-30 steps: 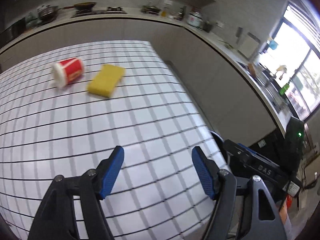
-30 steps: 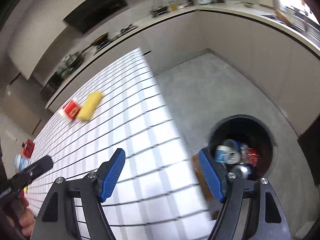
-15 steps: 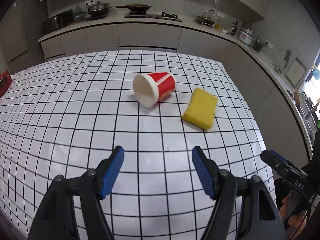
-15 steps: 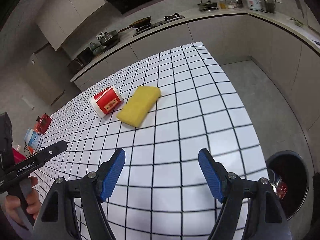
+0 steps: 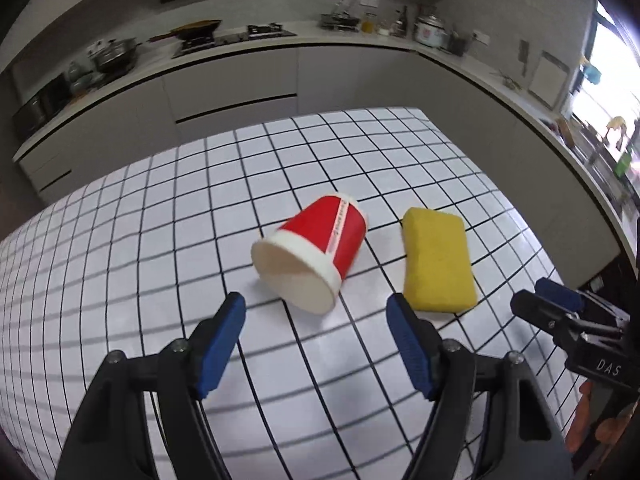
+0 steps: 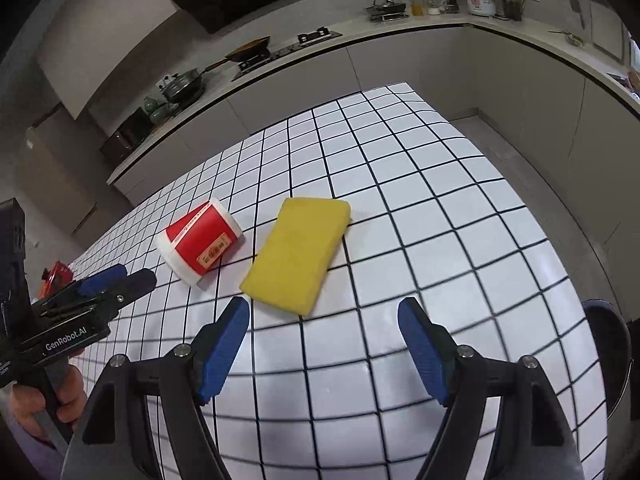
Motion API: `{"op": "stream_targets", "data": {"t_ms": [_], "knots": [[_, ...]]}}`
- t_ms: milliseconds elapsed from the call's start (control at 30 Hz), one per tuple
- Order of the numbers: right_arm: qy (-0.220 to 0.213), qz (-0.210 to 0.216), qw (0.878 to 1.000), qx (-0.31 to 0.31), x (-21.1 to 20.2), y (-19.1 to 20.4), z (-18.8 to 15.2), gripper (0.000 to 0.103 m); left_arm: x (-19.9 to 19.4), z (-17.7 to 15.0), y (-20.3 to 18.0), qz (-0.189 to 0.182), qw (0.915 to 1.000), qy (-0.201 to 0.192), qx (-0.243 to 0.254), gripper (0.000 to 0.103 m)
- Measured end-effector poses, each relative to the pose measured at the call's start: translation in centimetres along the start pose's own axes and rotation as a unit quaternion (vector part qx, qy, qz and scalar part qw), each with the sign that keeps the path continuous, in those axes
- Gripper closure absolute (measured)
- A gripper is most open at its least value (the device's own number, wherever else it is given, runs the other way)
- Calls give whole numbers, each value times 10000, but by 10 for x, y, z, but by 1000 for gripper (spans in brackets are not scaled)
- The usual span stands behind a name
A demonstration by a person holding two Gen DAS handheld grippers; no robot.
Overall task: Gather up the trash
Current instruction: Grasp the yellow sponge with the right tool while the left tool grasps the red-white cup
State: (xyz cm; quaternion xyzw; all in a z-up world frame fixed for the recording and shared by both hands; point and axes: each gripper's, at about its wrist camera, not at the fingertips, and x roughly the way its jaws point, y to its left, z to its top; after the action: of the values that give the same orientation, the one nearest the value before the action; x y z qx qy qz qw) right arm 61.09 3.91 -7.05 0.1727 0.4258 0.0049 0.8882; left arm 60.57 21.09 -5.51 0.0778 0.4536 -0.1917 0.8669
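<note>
A red paper cup with a white rim lies on its side on the white grid-patterned table, its mouth towards my left gripper. That gripper hovers just short of the cup, its jaws opening with nothing between them. A yellow sponge lies flat to the right of the cup. In the right wrist view the cup and the sponge lie side by side. My right gripper stands open and empty just short of the sponge's near end.
The left gripper, held by a hand, shows at the left of the right wrist view. A dark bin stands on the floor past the table's right edge. A small red object lies far left. Kitchen counters run behind.
Both views swung from the table's right edge and the bin towards the cup and sponge, which are now much closer. Neither gripper has taken hold of anything.
</note>
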Motion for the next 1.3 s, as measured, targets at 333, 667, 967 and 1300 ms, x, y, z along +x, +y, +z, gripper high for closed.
{"op": "stream_targets", "data": {"t_ms": [333, 667, 967, 1300], "knots": [[68, -499, 9985, 199, 45, 25, 19, 24, 38, 24, 12, -424, 9981, 169, 417, 29], [291, -731, 9968, 129, 83, 33, 26, 24, 49, 25, 15, -701, 9965, 153, 425, 28], [426, -513, 9977, -75, 88, 41, 25, 24, 39, 17, 20, -741, 9968, 150, 270, 37], [577, -257, 9972, -402, 67, 40, 5, 24, -4, -37, 28, -616, 9971, 347, -279, 28]]}}
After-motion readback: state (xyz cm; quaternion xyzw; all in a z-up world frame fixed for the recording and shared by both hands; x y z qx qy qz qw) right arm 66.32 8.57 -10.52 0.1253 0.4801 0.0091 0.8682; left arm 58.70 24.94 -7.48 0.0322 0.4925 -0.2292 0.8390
